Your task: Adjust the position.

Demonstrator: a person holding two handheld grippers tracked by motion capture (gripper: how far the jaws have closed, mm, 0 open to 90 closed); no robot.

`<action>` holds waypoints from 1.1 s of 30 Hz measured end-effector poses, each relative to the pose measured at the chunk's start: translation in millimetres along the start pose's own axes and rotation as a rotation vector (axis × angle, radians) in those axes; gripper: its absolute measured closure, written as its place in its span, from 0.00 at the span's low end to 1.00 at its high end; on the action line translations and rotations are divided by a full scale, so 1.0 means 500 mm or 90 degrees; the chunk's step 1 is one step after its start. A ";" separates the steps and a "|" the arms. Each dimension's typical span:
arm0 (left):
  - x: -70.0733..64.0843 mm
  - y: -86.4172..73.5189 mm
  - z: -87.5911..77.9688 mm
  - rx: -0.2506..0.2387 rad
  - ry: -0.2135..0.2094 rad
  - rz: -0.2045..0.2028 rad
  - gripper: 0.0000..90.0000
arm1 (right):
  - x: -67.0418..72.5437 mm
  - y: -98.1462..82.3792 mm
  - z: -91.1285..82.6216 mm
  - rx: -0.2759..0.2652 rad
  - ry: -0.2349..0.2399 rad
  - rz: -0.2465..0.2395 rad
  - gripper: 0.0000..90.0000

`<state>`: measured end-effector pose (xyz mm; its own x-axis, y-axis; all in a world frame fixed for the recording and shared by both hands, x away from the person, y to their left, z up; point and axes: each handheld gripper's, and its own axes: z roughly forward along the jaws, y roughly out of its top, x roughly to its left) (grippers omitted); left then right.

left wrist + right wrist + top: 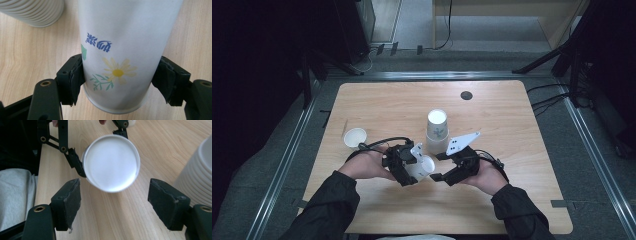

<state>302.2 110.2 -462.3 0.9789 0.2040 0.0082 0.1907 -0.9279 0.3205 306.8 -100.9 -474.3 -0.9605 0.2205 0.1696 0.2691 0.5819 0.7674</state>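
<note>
A white paper cup [426, 166] with a daisy print [120, 50] lies sideways above the table, and my left gripper [409, 169] [117, 82] is shut on its sides near the base. The cup's round bottom [111, 162] faces my right gripper [435, 166] [115, 200]. That gripper stands open just short of it, with nothing between its pads. The left gripper's fingers [75, 163] press on the cup from both sides in the right gripper view.
A stack of upturned paper cups [436, 131] [32, 12] [197, 177] stands just behind the grippers. A single upright cup [355, 137] sits at the left. A black disc [466, 95] is set into the wooden table [512, 130] at the back.
</note>
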 end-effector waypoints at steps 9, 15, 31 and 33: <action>-0.019 0.018 0.009 -0.001 -0.023 0.013 0.32 | 0.011 0.009 0.032 0.018 0.031 -0.026 0.29; -0.024 0.019 0.012 -0.006 -0.029 0.017 0.32 | 0.014 0.010 0.041 0.029 0.033 -0.036 0.36; -0.004 -0.003 -0.020 -0.089 -0.033 -0.016 0.14 | 0.006 0.017 0.004 0.003 0.045 -0.019 0.39; 0.000 -0.009 -0.029 -0.111 -0.037 -0.028 0.14 | 0.003 0.018 -0.008 -0.013 0.041 -0.022 0.39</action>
<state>300.3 118.8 -450.0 0.9734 0.2204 -0.0627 0.2231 -0.8491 0.4787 307.3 -98.6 -464.7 -0.9719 0.1499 0.1815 0.2350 0.5726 0.7854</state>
